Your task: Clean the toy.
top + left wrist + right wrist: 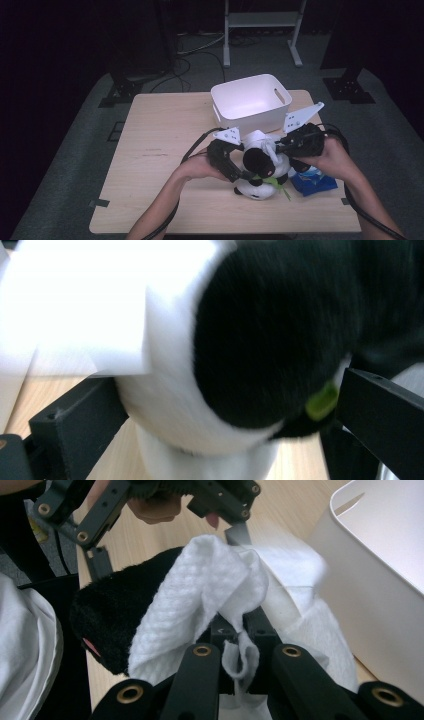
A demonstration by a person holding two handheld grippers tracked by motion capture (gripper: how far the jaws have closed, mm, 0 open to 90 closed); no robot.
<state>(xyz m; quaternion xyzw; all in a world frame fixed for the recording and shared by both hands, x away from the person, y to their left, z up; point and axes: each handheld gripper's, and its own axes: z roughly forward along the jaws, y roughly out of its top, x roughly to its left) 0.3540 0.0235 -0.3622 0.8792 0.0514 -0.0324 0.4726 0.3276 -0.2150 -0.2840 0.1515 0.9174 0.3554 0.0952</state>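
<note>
Right tongs (pixel 239 645): clamped on a white wipe (pixel 200 595) draped over the panda toy (pixel 260 167) | left tongs (pixel 239 172): jaws wide, toy between them | panda: on the bench (pixel 160 145), near the white bin (pixel 250 102), beside a blue packet (pixel 315 182)

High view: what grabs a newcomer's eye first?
The black-and-white plush panda at the table's near middle, flanked by both hands. The right tool is shut on a white wipe draped over the panda's black part, while the left tool stands open around the toy's lower side. Just behind sits an empty white bin, and a blue packet lies to the panda's right.
</note>
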